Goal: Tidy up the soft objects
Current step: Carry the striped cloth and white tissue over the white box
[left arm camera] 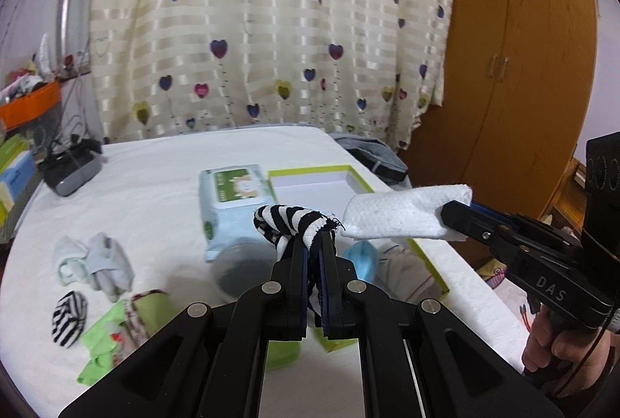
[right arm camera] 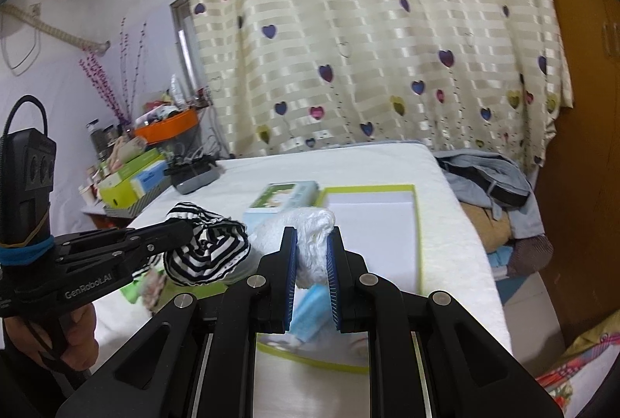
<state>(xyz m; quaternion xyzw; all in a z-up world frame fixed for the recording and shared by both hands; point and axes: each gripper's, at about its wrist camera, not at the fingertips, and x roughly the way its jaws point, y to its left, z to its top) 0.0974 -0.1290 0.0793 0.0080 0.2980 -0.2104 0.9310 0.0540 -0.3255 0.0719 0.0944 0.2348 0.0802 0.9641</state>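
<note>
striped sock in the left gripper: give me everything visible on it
The striped sock is black-and-white knit fabric, bunched into a soft lump with a white ribbed edge and a loose thread showing. The left gripper is shut on it, pinching its lower part so the bundle bulges above and beside the fingertips, clear of the white bed cover. In the right wrist view it hangs beside the white cloth in the right gripper; contact between them is unclear.

fingers (right arm camera: 288, 282): black, blue pads | silver screws | markings "DAS", "GenRobot.AI"
</note>
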